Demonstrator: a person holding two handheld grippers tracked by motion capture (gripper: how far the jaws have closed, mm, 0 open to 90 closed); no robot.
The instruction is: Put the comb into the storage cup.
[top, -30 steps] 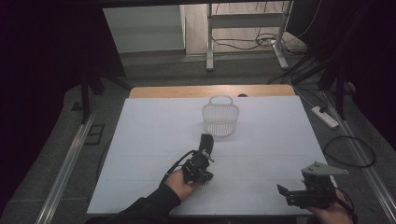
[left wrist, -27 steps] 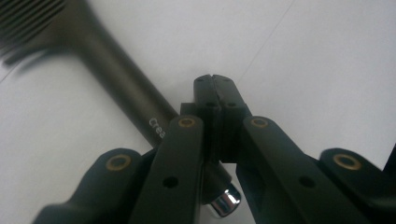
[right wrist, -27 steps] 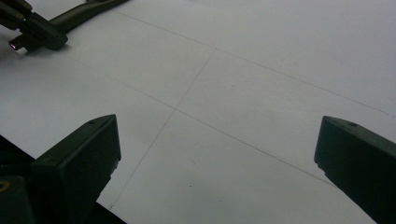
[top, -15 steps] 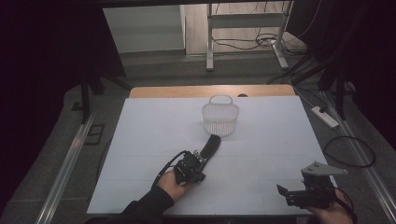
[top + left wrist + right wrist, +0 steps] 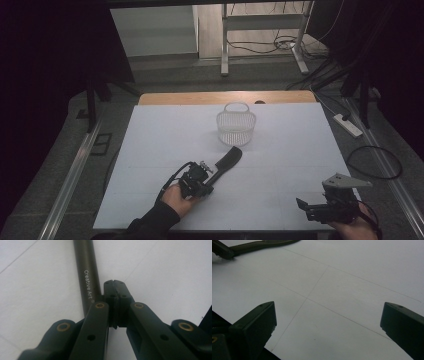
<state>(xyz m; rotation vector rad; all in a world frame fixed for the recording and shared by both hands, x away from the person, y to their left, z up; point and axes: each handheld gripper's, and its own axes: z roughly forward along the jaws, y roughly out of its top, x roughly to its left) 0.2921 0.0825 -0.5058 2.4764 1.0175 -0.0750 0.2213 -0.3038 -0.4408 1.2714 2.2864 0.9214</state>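
A black long-handled brush (image 5: 226,161) lies on the white table (image 5: 280,165), its wide end pointing up-right towards a white basket (image 5: 236,128). My left gripper (image 5: 209,177) sits at the brush's handle end. In the left gripper view this gripper (image 5: 115,283) is shut, tip against tip, with nothing between the tips. The handle (image 5: 87,277), marked "Creative Art", runs along their left side and passes under the left jaw. My right gripper (image 5: 306,210) rests near the table's front right corner. In its own view the right gripper (image 5: 328,312) is open over bare table, with the brush (image 5: 262,244) far off.
The basket stands upright at the back middle of the table, just beyond the brush's wide end. A wooden strip (image 5: 200,98) edges the far side. Cables and a power strip (image 5: 347,125) lie on the floor to the right.
My left hand has shifted a little to the left. The brush has swung with it, from pointing nearly straight away to slanting up-right. The right gripper has stayed put.
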